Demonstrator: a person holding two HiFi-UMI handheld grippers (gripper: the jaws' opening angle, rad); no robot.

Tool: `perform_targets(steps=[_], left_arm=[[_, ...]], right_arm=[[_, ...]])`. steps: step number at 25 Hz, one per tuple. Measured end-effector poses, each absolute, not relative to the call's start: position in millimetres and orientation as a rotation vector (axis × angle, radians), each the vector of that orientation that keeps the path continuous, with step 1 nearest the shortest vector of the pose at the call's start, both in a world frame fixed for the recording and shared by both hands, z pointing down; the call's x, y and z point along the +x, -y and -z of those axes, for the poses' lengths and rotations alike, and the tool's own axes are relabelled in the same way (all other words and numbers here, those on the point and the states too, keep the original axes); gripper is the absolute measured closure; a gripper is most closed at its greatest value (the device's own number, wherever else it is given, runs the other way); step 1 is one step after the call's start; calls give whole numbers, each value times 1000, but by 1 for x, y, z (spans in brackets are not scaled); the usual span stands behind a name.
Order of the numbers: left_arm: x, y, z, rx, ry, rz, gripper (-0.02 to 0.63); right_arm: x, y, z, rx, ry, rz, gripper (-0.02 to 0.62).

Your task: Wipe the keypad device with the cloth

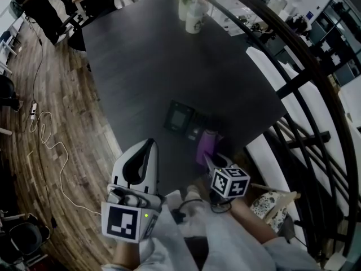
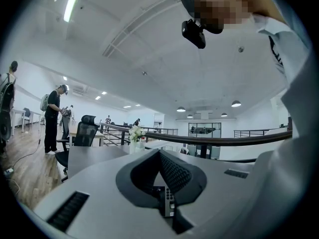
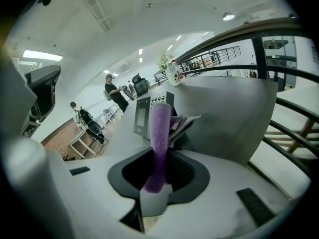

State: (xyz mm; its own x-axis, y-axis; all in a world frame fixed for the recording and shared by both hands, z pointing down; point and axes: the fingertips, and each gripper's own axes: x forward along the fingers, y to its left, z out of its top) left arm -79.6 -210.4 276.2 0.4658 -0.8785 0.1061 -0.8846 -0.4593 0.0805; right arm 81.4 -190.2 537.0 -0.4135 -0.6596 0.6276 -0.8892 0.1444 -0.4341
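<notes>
Two grippers hovered at the near edge of the dark table [image 1: 141, 66]. The right gripper [image 3: 160, 159] pinched a purple cloth [image 3: 160, 128], which stood up from between its jaws just short of the keypad device [image 1: 179, 116]. Whether the cloth touched the device could not be told. The left gripper [image 1: 148, 151] hung to the device's left, jaws pressed together on nothing. The device lay flat near the table's near corner, and a white vase of flowers [image 1: 194, 13] stood at the far end.
</notes>
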Motion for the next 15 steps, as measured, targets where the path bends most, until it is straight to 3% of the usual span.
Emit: perform_targets(steps=[15], left_arm=[[-81,210,-248,2649,1631,25,595]], right_arm=[[59,217,-416,1496,2416,-619,511]])
